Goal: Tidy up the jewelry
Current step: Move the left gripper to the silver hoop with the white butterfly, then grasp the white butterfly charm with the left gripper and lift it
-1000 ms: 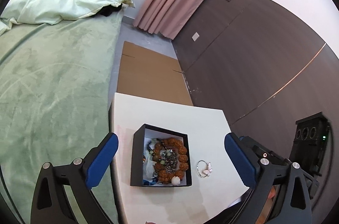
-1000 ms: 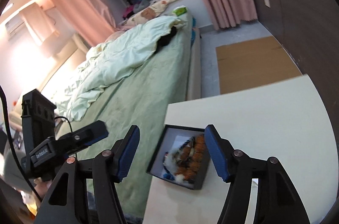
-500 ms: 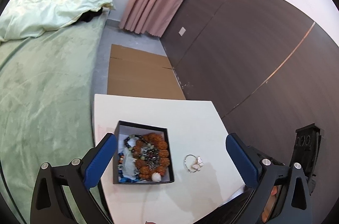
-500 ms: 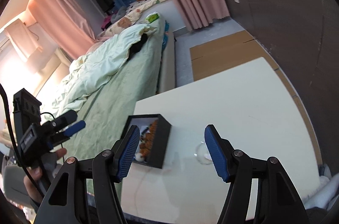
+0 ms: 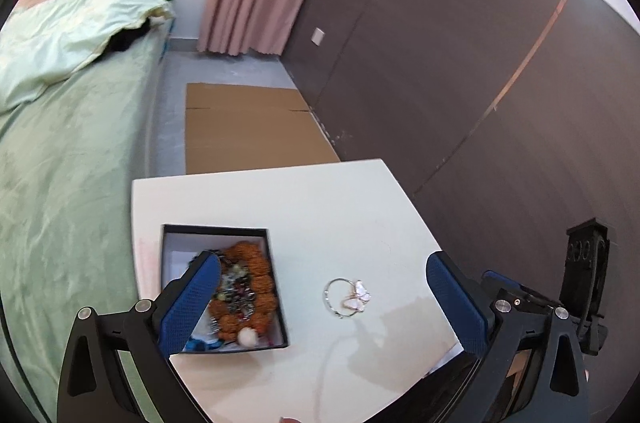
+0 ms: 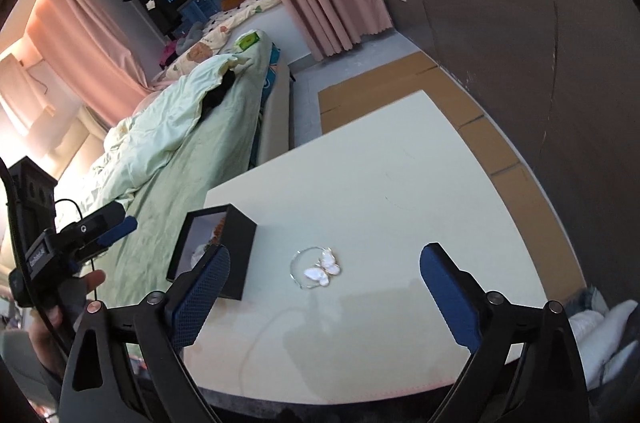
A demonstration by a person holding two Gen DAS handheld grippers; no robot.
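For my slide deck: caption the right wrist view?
Open right gripper above butterfly ring beside black jewelry box on white table.

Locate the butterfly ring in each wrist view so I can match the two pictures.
Left wrist view: the butterfly ring lies on the white table, lower centre, to the right of the black box and apart from it.
Right wrist view: the ring lies centre-low on the table, between the open claw's blue pads, again right of the box.
Shared landmark: the black box of jewelry beside the ring.
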